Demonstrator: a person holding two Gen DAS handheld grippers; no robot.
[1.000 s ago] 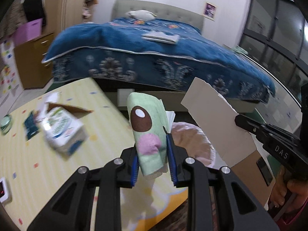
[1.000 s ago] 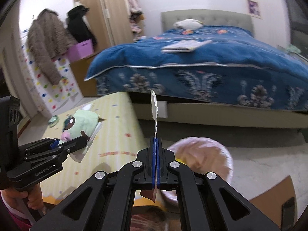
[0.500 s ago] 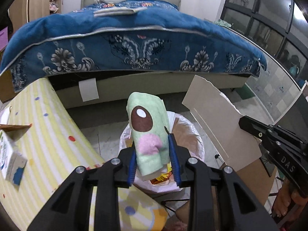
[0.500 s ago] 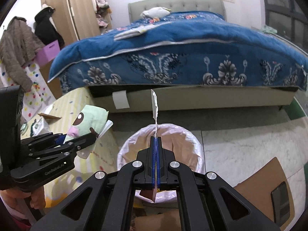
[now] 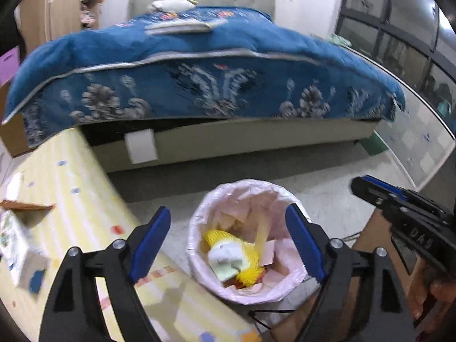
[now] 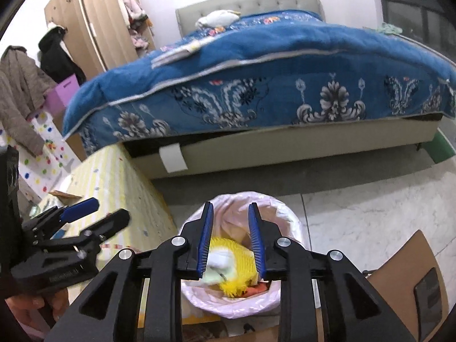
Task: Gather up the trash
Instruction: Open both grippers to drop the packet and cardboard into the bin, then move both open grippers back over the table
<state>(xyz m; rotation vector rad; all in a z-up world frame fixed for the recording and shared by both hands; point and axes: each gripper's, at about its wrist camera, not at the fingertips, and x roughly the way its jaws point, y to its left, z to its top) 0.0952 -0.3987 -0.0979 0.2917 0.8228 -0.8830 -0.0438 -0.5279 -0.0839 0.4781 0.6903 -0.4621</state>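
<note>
A waste bin lined with a pink bag (image 5: 196, 228) stands on the floor below both grippers. Inside it lie a pale green packet (image 5: 225, 262), a yellow foam net (image 5: 248, 245) and a pale card strip (image 5: 260, 232). My left gripper (image 5: 228, 212) hangs over the bin, its jaws opening wide with nothing between them. In the right wrist view my right gripper (image 6: 230, 208) is also above the bin (image 6: 287, 219), jaws opening and bare, with the green packet (image 6: 216, 273) and the net (image 6: 236, 259) below. The left gripper (image 6: 109, 211) shows at that view's left.
A yellow striped mat (image 5: 79, 199) lies left of the bin, with a tissue pack (image 5: 17, 245) and a brown card scrap (image 5: 25, 206) on it. A bed with a blue cover (image 5: 199, 85) stands behind. A brown board carrying a phone (image 6: 410, 279) is at the right.
Both grippers moved over the bin and opened. The green packet left the left jaws and the cardboard sheet left the right jaws; the packet now lies in the bin.
</note>
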